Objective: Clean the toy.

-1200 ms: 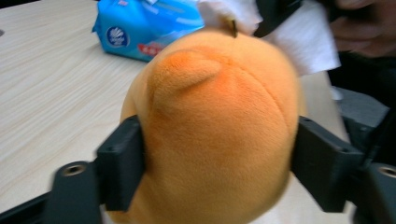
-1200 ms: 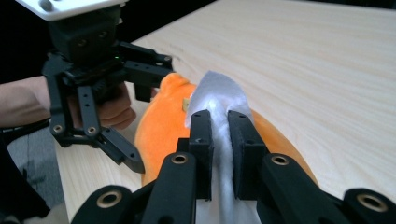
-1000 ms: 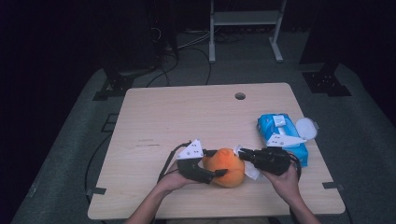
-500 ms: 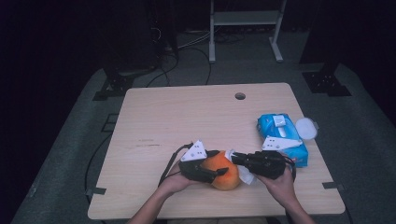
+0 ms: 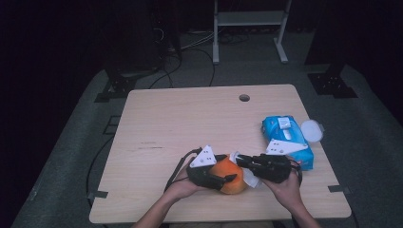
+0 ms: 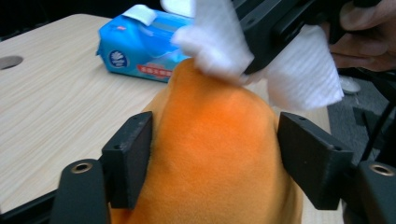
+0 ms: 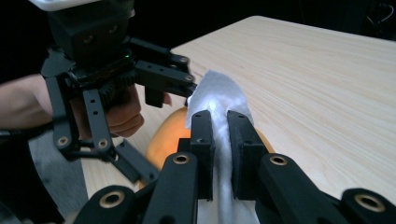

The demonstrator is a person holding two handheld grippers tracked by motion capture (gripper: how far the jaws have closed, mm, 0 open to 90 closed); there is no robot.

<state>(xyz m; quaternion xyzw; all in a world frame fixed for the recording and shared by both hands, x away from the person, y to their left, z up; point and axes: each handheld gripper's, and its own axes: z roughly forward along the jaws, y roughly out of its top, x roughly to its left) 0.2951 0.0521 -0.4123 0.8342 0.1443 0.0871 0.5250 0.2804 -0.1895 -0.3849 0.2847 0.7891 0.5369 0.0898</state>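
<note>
Both forearms are brought in from the six o'clock edge of the table [image 5: 157, 118], the hands angled toward each other. The left gripper [image 6: 212, 154] is held level, its jaws having just been opening; they stand on either side of the orange plush toy [image 6: 215, 140], and whether the pads still press on it cannot be told. The right gripper [image 7: 220, 126] is pinched tight on a white tissue [image 7: 217, 95], laid on the toy's top at twelve o'clock in the left gripper view. The toy (soft, velvety, rounded) sits near the table's six o'clock edge; a blue wipes pack [image 5: 284, 137] lies toward three o'clock.
</note>
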